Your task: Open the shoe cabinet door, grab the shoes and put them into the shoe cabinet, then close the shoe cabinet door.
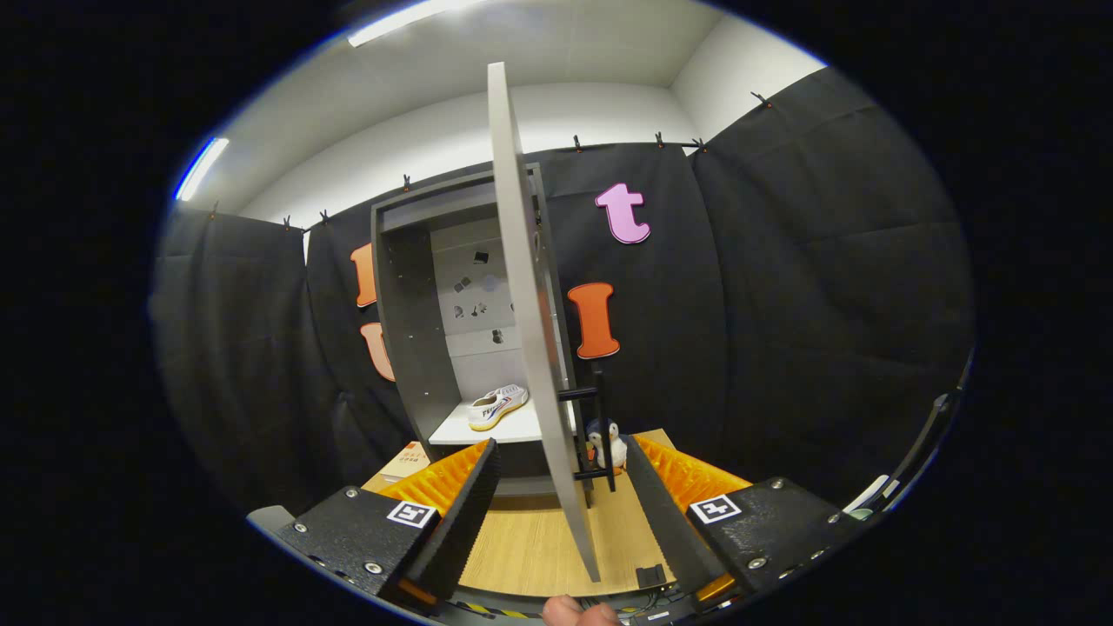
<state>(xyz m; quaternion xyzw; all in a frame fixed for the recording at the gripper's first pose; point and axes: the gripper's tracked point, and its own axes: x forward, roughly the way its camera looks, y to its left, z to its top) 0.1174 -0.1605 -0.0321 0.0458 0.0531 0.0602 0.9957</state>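
gripper (556,500) held level, low over the wooden table (530,548), pointing straight at the shoe cabinet (409,330) at the far side. a bit of the person's hand (578,613) — fingertips, it looks like — shows at the near edge, under the gripper body; the rest of the hand and arm is cut off.

cabinet door (530,330) is swung wide open toward the camera and seen almost edge-on, so its face is mostly hidden. its near edge runs down between the two fingers, closer to the right one than the left. the dark bar handle (600,426) is on the door's right side, low down, partly hidden behind the right finger. door also hides the right part of the cabinet interior.

one white shoe (497,406) lies on the cabinet's white shelf (469,430), toe pointing left, well beyond the fingertips. can't tell if a second shoe is behind the door.

small penguin toy (609,445) stands on the table just right of the door, near the handle, partly covered. a flat box (407,461) lies at the cabinet's left foot, mostly hidden by the left finger.

fingers spread wide — nothing gripped. door edge sits in the gap, whether it touches a finger i can't tell.
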